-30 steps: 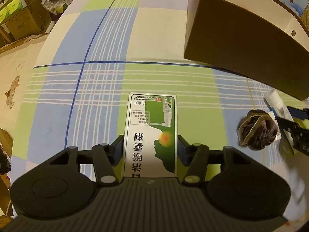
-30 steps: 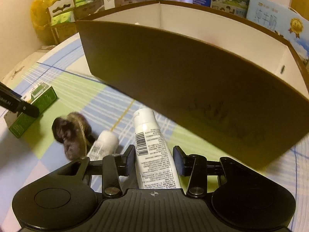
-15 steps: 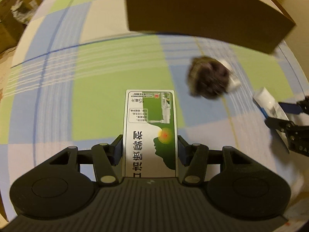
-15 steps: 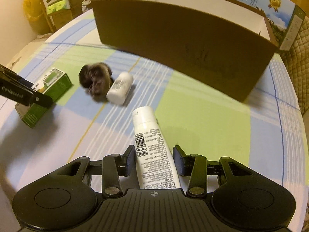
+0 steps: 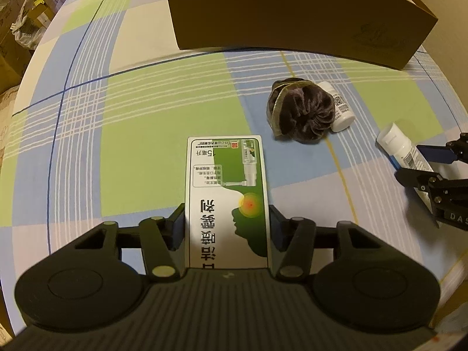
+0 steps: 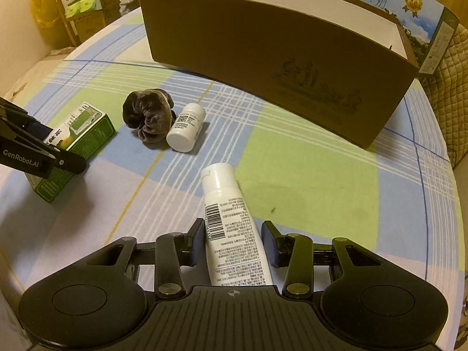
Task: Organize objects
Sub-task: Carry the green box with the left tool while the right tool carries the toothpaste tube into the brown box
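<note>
My left gripper (image 5: 226,222) is shut on a green and white carton (image 5: 226,193), held just above the checked tablecloth; it also shows in the right wrist view (image 6: 73,143). My right gripper (image 6: 232,241) is shut on a white tube (image 6: 231,222), seen in the left wrist view (image 5: 400,149) at the right edge. A dark velvet scrunchie (image 5: 302,112) (image 6: 149,117) lies between them, touching a small white bottle (image 5: 339,111) (image 6: 187,128) on its side. A large open brown box (image 5: 292,11) (image 6: 278,64) stands beyond.
A milk carton (image 6: 409,8) stands behind the brown box on the right. Cardboard boxes and bags (image 6: 79,8) sit on the floor past the table's left edge (image 5: 32,67). A quilted chair (image 6: 453,87) is at the far right.
Both grippers have pulled back from the brown box with their objects still held. The scrunchie and small bottle now sit farther ahead, between the grippers.
</note>
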Demonstrator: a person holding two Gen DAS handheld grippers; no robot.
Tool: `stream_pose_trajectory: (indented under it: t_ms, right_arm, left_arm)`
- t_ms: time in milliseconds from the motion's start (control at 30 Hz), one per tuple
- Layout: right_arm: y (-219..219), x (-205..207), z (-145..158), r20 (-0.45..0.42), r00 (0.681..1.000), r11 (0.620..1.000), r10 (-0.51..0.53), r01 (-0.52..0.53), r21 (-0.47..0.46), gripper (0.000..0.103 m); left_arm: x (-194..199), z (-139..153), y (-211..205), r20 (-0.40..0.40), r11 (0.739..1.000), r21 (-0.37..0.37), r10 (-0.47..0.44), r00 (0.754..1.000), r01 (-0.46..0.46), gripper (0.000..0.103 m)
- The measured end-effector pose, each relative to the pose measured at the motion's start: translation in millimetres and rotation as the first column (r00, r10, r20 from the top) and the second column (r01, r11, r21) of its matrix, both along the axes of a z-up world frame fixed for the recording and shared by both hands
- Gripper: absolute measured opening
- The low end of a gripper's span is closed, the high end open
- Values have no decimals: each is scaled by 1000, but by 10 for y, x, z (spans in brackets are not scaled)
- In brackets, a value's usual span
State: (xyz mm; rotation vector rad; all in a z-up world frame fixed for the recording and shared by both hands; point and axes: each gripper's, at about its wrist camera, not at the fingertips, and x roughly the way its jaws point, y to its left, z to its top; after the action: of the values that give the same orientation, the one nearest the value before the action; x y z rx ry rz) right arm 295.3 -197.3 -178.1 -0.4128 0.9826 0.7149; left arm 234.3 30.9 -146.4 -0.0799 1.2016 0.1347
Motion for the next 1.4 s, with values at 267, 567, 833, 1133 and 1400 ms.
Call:
stream_pose_trajectory:
  t_ms: [267,567,833,1133,1400]
  right_arm:
    - [-2,-20,16,-14,1000,1000,-4,4,0,38]
    - [-82,5,80,-12,1000,999,-28,29,21,38]
    - [-186,87,245,7,998,996,-63,62,65,38]
    - [-235,215,406,5,996,990,-88,87,110,38]
    - [-270,249,366,-19,995,989,-96,97,108,38]
  left_arm:
    - [-19,21,-37,-5,1000,-4,-7,1000,7,51]
    - [-35,100,-56,17,1000,-2,-2,1000,2,51]
    - [-15,280,-31,64,1000,5,6,998,-6,51]
    - [42,279,-9,48,1000,12,-4,999,4,51]
    - [82,57,-30,-13,1000,12,-8,1000,8,51]
